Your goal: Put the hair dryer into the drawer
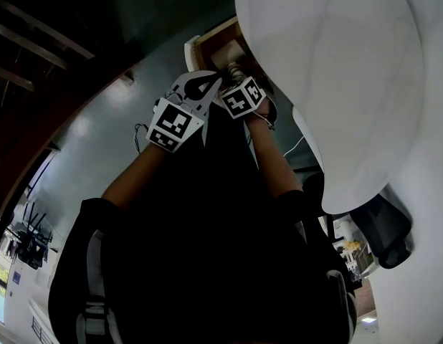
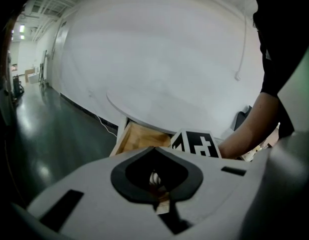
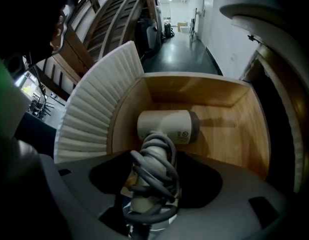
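Right tongs gripped the hair dryer by its handle (cord wrapped round) in the drawer; left tongs looked nearly closed, probably empty.

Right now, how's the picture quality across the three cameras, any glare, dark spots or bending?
Head view: mostly dark, the person's black top swallowing the middle, while the white table shows bright and bowed by the wide lens. Left gripper view: pale wall evenly lit, near foreground soft. Right gripper view: drawer and hair dryer well lit and clear, corners black.
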A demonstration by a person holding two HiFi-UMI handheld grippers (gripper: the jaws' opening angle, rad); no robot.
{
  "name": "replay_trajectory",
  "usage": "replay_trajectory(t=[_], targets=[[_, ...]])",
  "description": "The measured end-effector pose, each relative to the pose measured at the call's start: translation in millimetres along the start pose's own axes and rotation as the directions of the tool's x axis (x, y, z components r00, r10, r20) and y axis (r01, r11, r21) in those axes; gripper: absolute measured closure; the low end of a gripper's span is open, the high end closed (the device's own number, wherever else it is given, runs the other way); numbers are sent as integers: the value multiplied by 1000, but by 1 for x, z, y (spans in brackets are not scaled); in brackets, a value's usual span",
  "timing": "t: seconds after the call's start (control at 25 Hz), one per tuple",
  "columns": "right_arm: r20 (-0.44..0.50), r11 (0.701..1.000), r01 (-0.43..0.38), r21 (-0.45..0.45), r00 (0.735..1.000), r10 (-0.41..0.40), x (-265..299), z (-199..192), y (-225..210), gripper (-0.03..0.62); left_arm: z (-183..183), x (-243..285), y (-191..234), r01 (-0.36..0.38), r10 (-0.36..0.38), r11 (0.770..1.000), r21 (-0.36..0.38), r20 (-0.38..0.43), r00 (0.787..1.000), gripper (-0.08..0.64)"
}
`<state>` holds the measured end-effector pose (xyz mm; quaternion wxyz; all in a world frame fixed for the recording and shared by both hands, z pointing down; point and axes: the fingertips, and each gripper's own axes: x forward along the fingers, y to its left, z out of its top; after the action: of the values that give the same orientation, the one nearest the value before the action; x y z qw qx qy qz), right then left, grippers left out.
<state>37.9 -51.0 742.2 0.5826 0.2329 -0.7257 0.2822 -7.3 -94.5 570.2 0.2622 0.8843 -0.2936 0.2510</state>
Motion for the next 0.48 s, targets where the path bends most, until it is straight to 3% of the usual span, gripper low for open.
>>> replay_trajectory(t=[0.24, 0.48], targets=[[43, 999, -25, 29, 999, 24, -10, 12, 6, 272, -1, -8, -1, -7, 8, 1000, -4, 14, 1000, 552], [94, 999, 26, 27, 995, -28, -31, 22, 7, 267, 6, -17, -4, -9, 8, 1000, 11, 40, 999, 552]])
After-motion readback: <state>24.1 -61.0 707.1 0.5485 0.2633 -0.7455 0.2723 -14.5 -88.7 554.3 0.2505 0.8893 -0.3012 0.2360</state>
